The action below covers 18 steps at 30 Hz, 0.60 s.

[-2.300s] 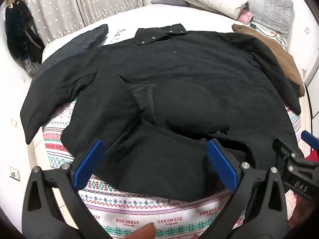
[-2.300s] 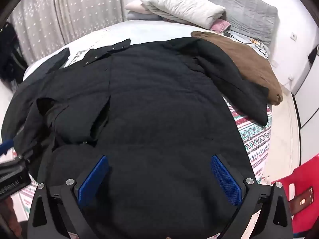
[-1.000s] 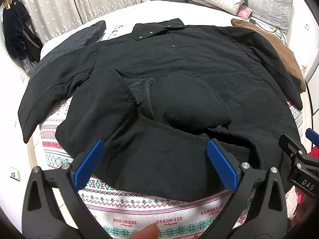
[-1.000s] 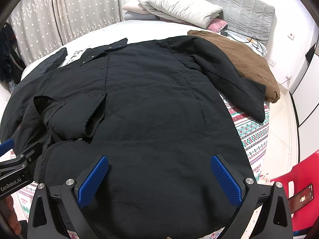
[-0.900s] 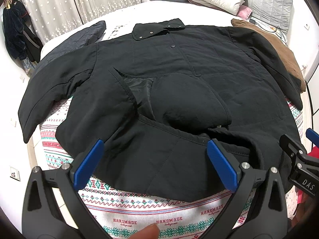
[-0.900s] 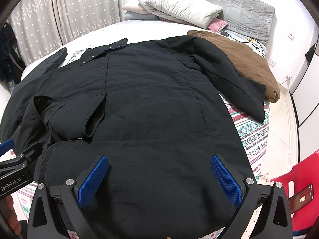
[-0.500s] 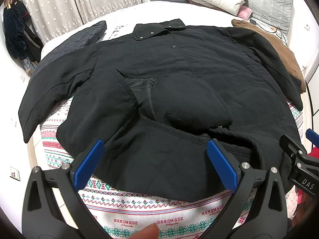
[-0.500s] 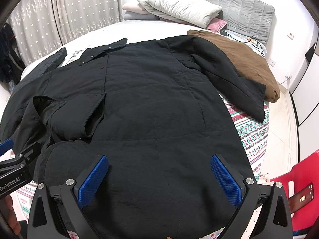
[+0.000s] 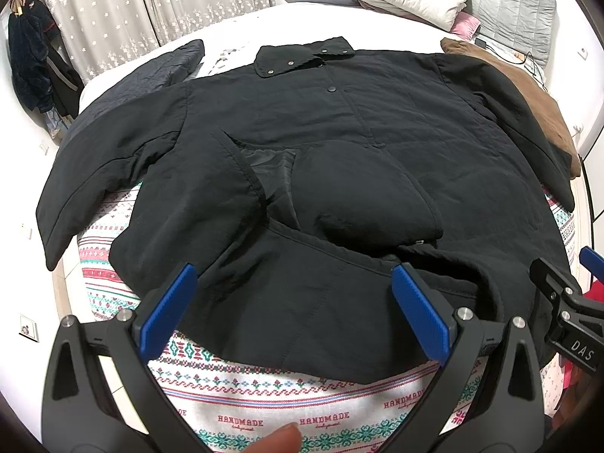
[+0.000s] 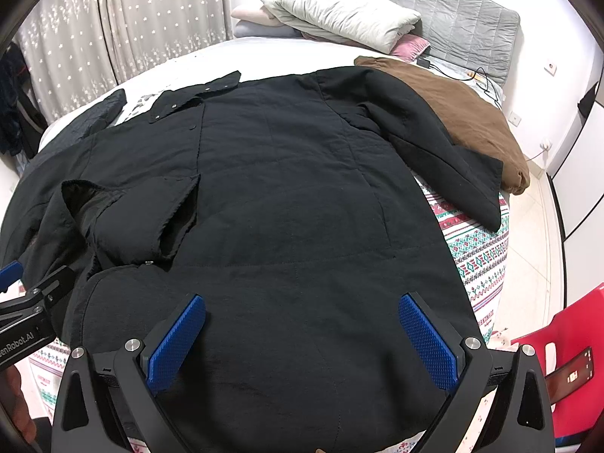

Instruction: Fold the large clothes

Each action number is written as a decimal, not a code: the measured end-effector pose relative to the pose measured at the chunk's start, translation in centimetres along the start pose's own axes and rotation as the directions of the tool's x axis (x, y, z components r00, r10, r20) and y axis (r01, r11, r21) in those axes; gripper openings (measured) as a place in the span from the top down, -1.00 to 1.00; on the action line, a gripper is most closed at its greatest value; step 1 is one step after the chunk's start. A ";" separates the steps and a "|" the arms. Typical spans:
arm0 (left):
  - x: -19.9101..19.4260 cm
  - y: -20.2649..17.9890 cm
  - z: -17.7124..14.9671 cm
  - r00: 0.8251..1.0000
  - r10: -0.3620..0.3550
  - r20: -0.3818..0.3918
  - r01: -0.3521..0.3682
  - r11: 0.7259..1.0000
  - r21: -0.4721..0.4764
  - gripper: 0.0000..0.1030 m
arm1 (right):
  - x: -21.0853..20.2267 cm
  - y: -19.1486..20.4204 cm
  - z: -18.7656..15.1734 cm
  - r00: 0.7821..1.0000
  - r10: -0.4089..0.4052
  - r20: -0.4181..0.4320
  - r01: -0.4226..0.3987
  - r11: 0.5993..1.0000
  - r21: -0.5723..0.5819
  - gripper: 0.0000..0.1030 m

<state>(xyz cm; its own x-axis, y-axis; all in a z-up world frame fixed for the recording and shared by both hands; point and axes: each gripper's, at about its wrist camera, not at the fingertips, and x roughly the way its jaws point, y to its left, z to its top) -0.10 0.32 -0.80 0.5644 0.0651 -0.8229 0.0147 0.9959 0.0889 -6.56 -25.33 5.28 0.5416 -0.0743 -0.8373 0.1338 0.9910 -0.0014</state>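
A large black coat (image 9: 377,124) lies spread front-up on the bed, collar at the far side, both sleeves out to the sides. Its lower front panel is rumpled and folded back, showing the shiny lining (image 9: 270,166). The coat also fills the right wrist view (image 10: 302,196). My left gripper (image 9: 290,309) is open and empty above the coat's near left hem. My right gripper (image 10: 302,336) is open and empty above the near right hem. Each gripper shows at the edge of the other's view.
The bed has a patterned cover (image 9: 264,400) at the near edge. A brown garment (image 10: 464,113) lies right of the coat. Pillows and a grey quilt (image 10: 339,15) are at the head. A red chair (image 10: 573,343) stands at the right.
Both grippers rose and drew back slightly from the coat over the last two seconds, then held still. The coat has stayed as it lies.
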 end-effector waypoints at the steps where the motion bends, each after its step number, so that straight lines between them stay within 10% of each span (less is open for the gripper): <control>1: 0.0 0.1 0.0 1.000 0.000 0.000 0.000 1.000 0.000 -1.00 | 0.0 0.0 0.0 1.000 0.000 0.000 0.000 1.000 0.000 -1.00; 18: 0.1 0.6 0.0 1.000 0.005 0.001 -0.005 1.000 -0.003 -1.00 | 0.0 0.0 0.0 1.000 -0.001 0.000 0.001 1.000 0.000 -1.00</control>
<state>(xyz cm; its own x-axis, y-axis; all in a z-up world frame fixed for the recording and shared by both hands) -0.04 0.87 -0.79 0.5655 0.0699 -0.8218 0.0096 0.9958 0.0913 -6.56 -25.28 5.25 0.5411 -0.0749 -0.8376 0.1339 0.9910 -0.0022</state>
